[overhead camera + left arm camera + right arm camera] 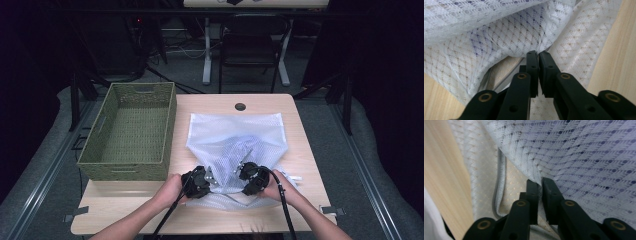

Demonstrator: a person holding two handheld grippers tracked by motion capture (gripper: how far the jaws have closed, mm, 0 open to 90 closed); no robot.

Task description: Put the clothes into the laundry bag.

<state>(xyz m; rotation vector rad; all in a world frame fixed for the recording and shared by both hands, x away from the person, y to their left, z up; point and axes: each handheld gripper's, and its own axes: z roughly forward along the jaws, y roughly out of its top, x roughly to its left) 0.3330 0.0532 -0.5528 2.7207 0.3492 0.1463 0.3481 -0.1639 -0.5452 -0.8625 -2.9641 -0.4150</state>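
Currently both grippers, left (538, 53) and right (541, 181), have jaws clamped on mesh bag (232, 135)'s near edge; next, lift and fold it forward.

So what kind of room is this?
Probably a lab or recording workroom: a wooden table stands among dark curtains, holding a mesh laundry bag and a green basket, with a folding chair behind.

One mesh bag (235, 137), one woven basket (131, 131), two grippers, one table (300, 145)

Both claws, left (214, 180) and right (239, 175), pinch white mesh bag (235, 135) beside green basket (131, 131).
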